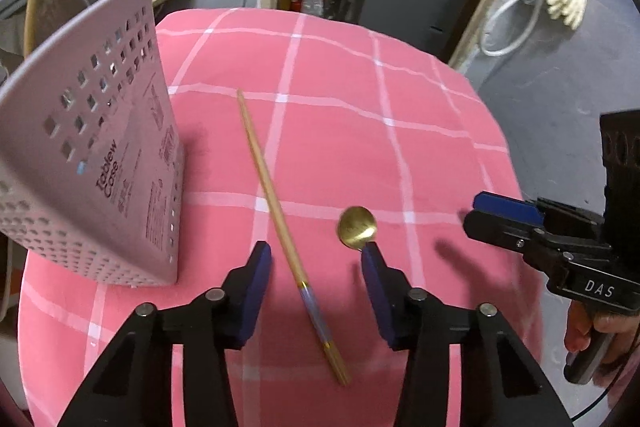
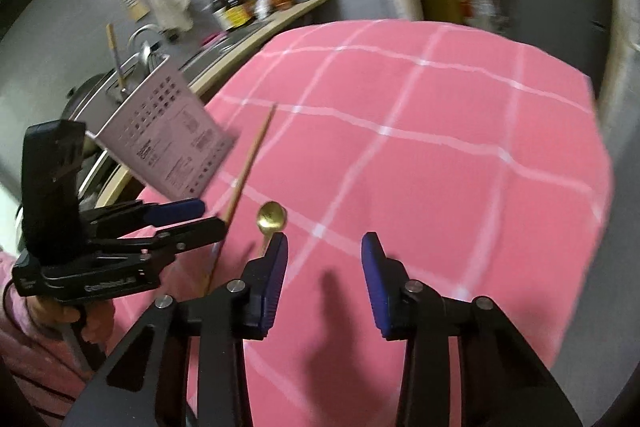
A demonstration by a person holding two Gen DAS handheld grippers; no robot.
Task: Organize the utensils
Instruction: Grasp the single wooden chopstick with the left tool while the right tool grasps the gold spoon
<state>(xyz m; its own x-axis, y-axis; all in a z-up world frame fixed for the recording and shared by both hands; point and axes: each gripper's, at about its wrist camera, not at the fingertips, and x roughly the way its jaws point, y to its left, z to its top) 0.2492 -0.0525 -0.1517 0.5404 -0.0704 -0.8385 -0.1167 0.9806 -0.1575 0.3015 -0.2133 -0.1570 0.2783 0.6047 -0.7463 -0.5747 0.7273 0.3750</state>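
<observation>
One chopstick pair (image 1: 280, 223), one gold spoon (image 1: 357, 227), one utensil holder (image 1: 100, 163)

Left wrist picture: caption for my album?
Open tongs straddle a chopstick beside a gold spoon on pink cloth.

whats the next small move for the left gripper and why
Probably lower the left gripper and close on the chopsticks. They lie on the pink cloth between its open pads, untouched, with the utensil holder standing just left to receive them.

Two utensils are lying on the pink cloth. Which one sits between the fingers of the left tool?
The chopsticks: the long wooden pair runs up between the left tool. The small gold spoon lies beside its right finger.
</observation>
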